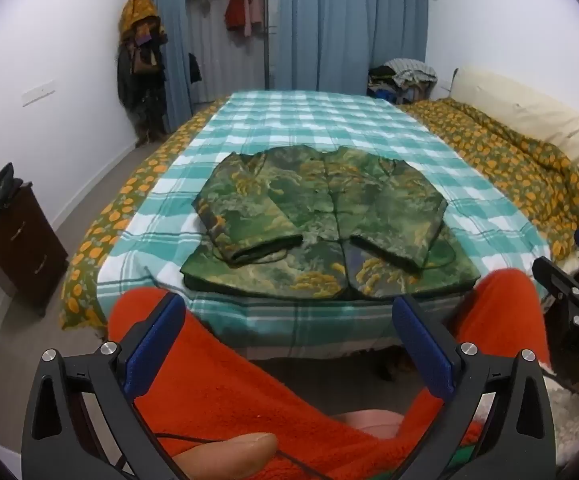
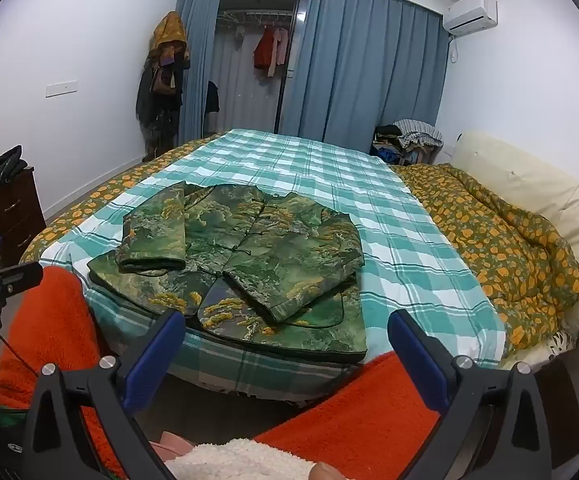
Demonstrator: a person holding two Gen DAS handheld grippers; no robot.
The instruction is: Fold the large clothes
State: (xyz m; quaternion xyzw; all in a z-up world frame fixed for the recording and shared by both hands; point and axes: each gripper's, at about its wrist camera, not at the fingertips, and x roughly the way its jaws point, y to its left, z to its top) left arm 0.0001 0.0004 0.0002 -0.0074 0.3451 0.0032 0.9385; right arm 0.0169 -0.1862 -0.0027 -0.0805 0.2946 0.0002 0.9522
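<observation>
A green jacket with yellow and grey landscape print [image 1: 321, 220] [image 2: 245, 264] lies flat at the near end of the bed, front side up, both sleeves folded in across its chest. It rests on a teal and white checked sheet [image 1: 329, 124] [image 2: 389, 216]. My left gripper [image 1: 289, 344] is open, held back from the bed above a person's orange fleece-clad legs [image 1: 225, 392]. My right gripper [image 2: 285, 356] is open too, short of the jacket's hem, with nothing between its fingers. The right gripper's body [image 1: 569, 296] shows at the left wrist view's right edge.
An orange-flowered green quilt [image 2: 501, 240] is bunched along the bed's right side against a cream headboard [image 2: 529, 188]. A dark wooden drawer unit [image 1: 17, 240] stands left of the bed. Blue curtains [image 2: 361, 68], a coat rack [image 2: 165, 76] and a clothes heap [image 2: 409, 136] line the far wall.
</observation>
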